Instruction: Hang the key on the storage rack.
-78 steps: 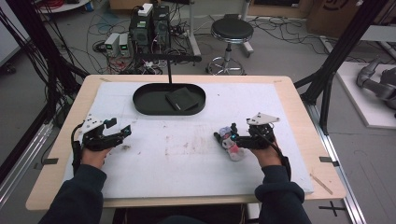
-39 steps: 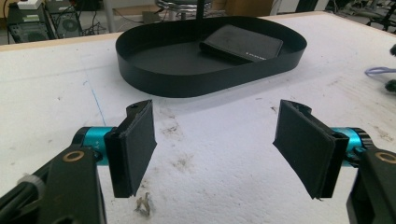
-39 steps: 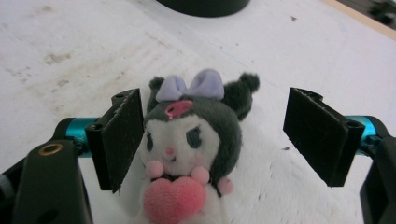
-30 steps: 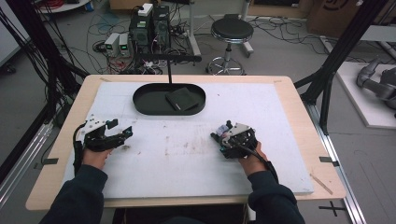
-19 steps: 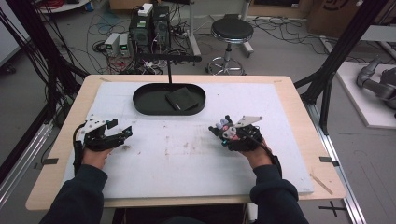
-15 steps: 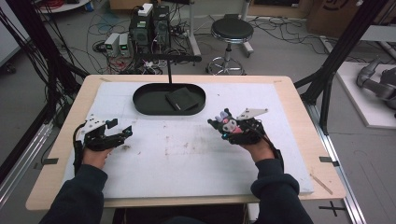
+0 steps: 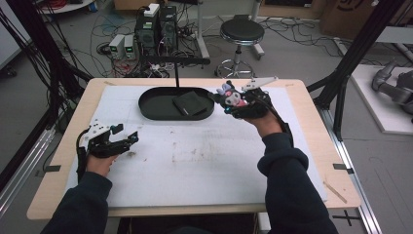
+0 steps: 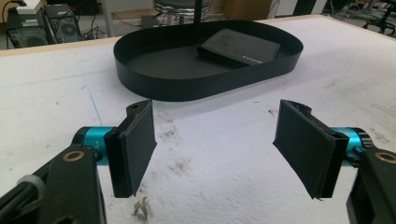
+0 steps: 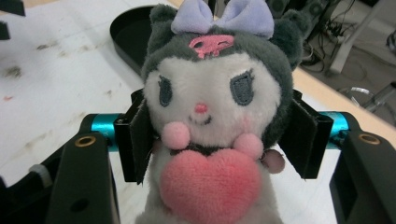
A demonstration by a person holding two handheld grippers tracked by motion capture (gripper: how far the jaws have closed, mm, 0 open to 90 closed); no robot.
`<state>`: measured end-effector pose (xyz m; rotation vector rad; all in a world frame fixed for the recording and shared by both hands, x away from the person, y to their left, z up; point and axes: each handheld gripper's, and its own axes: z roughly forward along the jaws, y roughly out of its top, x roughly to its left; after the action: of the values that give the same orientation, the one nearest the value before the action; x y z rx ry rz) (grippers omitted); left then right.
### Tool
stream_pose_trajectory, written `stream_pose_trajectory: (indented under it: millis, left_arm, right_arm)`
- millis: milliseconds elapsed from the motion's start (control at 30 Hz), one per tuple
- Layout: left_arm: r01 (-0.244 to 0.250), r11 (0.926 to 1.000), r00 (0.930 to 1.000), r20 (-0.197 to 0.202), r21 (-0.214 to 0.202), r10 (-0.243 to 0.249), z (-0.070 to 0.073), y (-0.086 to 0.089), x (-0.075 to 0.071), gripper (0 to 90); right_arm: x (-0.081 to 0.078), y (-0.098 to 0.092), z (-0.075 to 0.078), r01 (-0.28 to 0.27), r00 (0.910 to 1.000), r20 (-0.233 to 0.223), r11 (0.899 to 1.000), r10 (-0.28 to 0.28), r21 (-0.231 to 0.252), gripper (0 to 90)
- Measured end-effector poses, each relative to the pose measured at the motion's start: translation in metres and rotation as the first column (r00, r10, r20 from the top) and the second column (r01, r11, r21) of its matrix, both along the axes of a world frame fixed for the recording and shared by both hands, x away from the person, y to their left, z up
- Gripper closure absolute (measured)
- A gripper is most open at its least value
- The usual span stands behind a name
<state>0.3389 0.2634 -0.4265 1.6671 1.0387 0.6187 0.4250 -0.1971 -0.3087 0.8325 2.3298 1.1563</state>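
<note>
While the right gripper (image 7: 228, 97) hangs beside the black tray (image 7: 151, 109) rim, its fingers (image 9: 138, 140) clamp a grey-white plush toy (image 9: 212, 112) between them; left gripper (image 8: 215, 144) fingers stand apart over bare table (image 7: 204, 165).

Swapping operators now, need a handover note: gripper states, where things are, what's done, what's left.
Right gripper: shut on the plush toy, jaws clamping its head from both sides, held above the table near the right end of the black tray.
Left gripper: open, holding nothing, low over the white mat at front left, facing the tray.
Tray: holds a dark wallet in its right half; left half free.
Done: toy picked up and brought to the tray's edge.
Left: probably lower the toy into the tray and release.
</note>
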Motion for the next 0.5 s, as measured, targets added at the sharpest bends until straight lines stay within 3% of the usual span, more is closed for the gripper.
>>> stream_pose_trajectory:
  millis: [33, 100, 267, 300, 367, 500]
  left_arm:
    - [0.001, 1.0000, 1.0000, 0.000, 0.000, -0.001, 0.000, 0.000, 0.000, 28.7]
    - [0.002, 1.0000, 1.0000, 0.002, -0.001, -0.002, 0.000, 0.000, 0.000, 28.7]
    - [0.006, 1.0000, 1.0000, 0.006, -0.002, -0.006, 0.001, 0.000, 0.000, 28.7]
    - [0.006, 1.0000, 1.0000, 0.006, -0.001, -0.006, 0.000, 0.000, 0.000, 28.7]
    - [0.007, 1.0000, 1.0000, 0.005, -0.002, -0.007, 0.000, 0.000, 0.000, 28.7]
    - [0.009, 1.0000, 0.9999, 0.010, -0.003, -0.009, 0.000, 0.000, 0.000, 28.7]
  right_arm:
    - [0.010, 0.006, 0.003, -0.009, 1.0000, -0.003, 1.000, 0.009, 0.016, 35.0]
    - [0.014, 0.010, 0.005, -0.004, 1.0000, -0.003, 1.000, 0.005, 0.008, 35.0]
    - [0.036, 0.028, 0.016, -0.014, 0.9991, 0.041, 1.000, 0.013, 0.013, 35.0]
    - [0.040, 0.034, 0.018, -0.011, 0.9995, 0.028, 1.000, 0.011, 0.020, 35.0]
    - [0.048, 0.041, 0.021, -0.015, 0.9995, 0.029, 1.000, 0.015, -0.013, 35.0]
    - [0.065, 0.055, 0.026, -0.005, 0.9997, 0.024, 1.000, 0.006, -0.012, 35.0]
